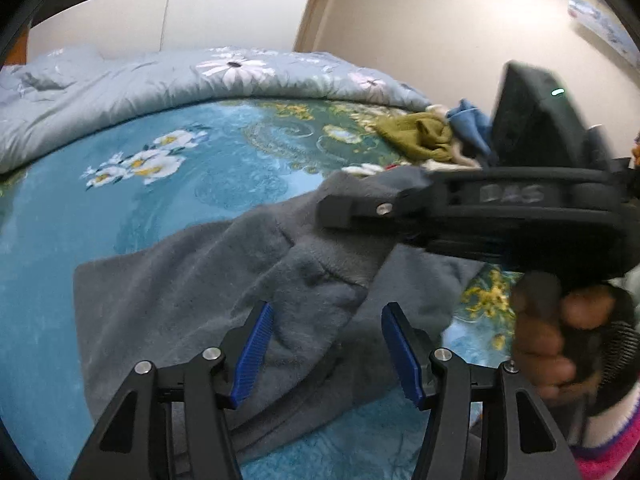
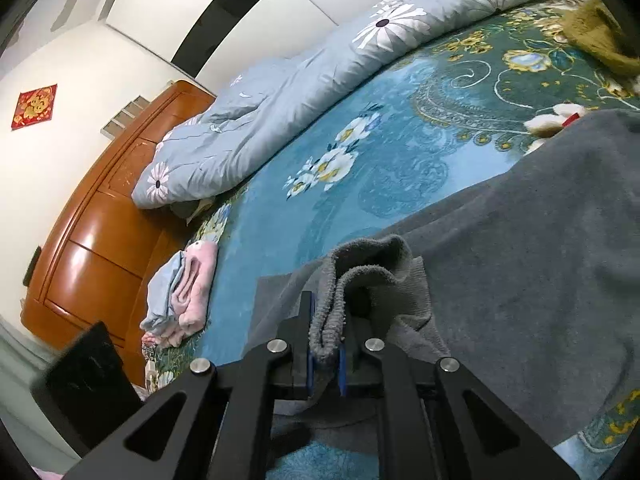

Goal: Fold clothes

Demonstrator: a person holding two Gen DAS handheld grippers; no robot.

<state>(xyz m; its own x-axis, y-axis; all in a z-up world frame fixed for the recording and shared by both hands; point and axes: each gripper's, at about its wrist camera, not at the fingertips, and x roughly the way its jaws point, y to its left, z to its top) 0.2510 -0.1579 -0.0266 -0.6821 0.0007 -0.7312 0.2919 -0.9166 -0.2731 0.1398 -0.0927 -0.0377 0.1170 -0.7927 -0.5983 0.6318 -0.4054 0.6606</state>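
grey fleece garment (image 1: 192,300) lies spread on the blue floral bedspread (image 1: 120,208), toward the near edge of the bed. we see a fold of its edge bunched up between the blue pads of our right gripper (image 2: 326,356); the jaws are pressed tight on the cloth, which rises in a loose curl just beyond the pads. from the left wrist view the same gripper reaches in from the right side, held by a hand (image 1: 560,340) with a pink sleeve edge at the wrist.

our left gripper (image 1: 328,352) hangs above the garment with its 2 blue pads (image 1: 256,352) standing apart and nothing between them; we cannot tell whether the tips touch the fabric.

farther back on the bed: a pale blue flowered duvet (image 1: 120,92) bunched along the far side, and a heap of olive and blue clothes (image 1: 432,136). at the headboard end we note a folded pink and blue stack (image 2: 180,296) beside the wooden headboard (image 2: 100,240).
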